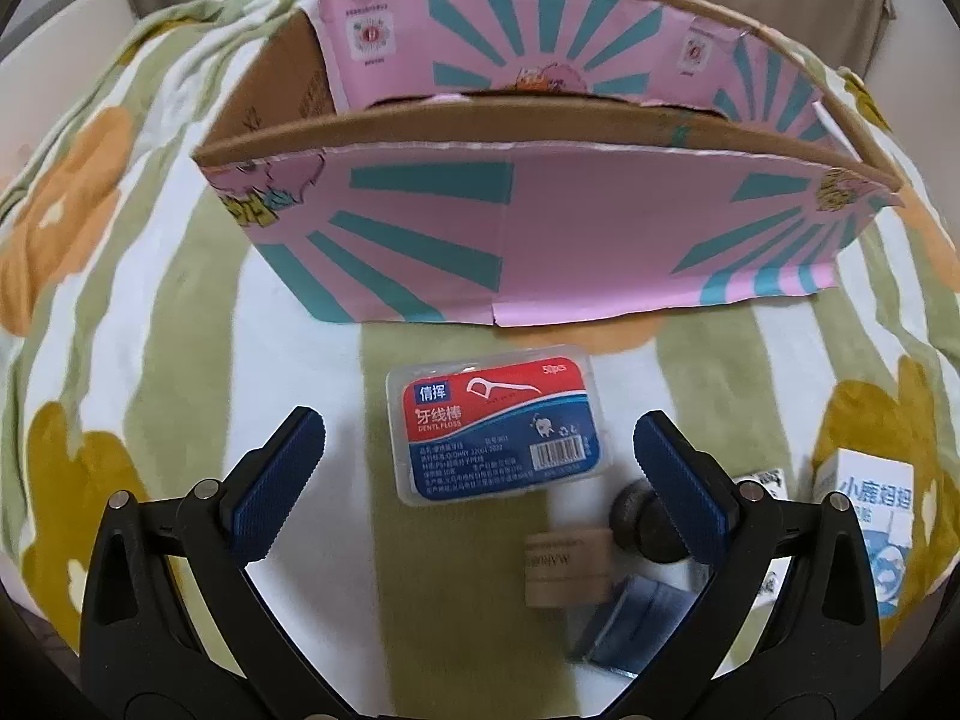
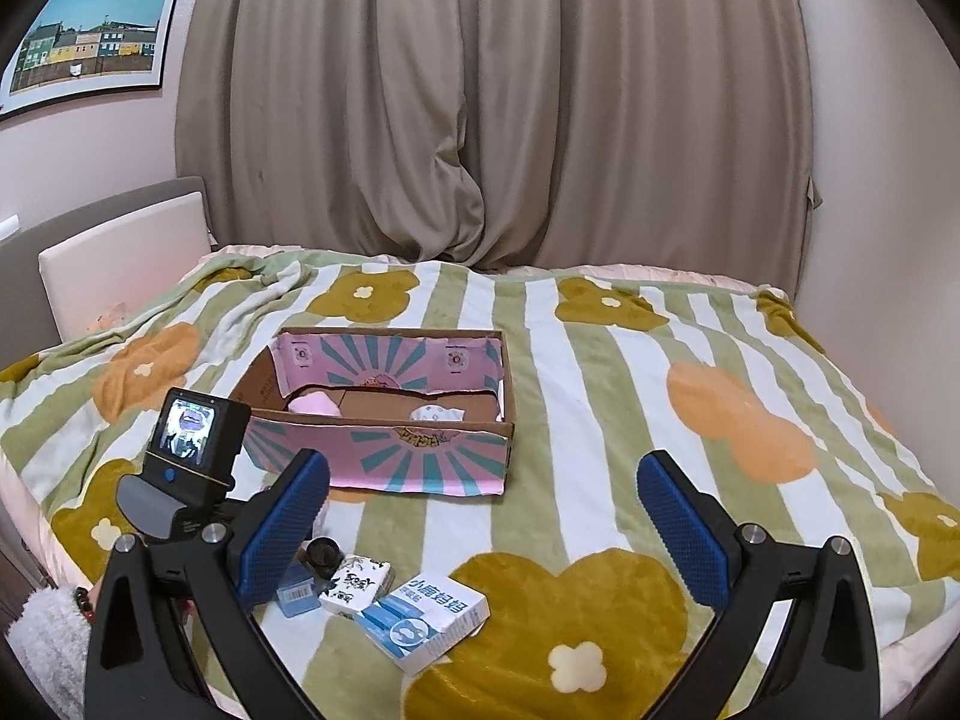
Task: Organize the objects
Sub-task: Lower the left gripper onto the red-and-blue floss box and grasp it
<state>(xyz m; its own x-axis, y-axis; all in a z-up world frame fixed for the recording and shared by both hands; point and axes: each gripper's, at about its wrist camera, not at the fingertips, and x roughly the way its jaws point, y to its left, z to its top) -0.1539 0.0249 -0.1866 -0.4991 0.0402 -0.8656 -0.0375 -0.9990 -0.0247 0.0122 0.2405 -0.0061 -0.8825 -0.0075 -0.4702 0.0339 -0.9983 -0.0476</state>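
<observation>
A pink and teal cardboard box (image 1: pixel 540 240) (image 2: pixel 420 456) stands open on the bed. A clear dental floss case (image 1: pixel 498 429) with a red and blue label lies just before it. My left gripper (image 1: pixel 480 480) is open, low over the case, its blue pads on either side. By the right pad lie a dark round cap (image 1: pixel 636 519), a tan tube (image 1: pixel 567 567) and a blue packet (image 1: pixel 630 624). My right gripper (image 2: pixel 483 516) hangs open higher up, empty. Under it lie a white and blue carton (image 2: pixel 432 618) (image 1: pixel 870 516) and a black-and-white small box (image 2: pixel 357 588).
The striped flower blanket (image 2: pixel 600 372) covers the whole bed. In the cardboard box lie a pink item (image 2: pixel 315 403) and a white patterned item (image 2: pixel 438 414). The left gripper's camera unit (image 2: pixel 192 438) stands at the left. Curtains (image 2: pixel 480 120) hang behind; a headboard (image 2: pixel 120 264) is at the left.
</observation>
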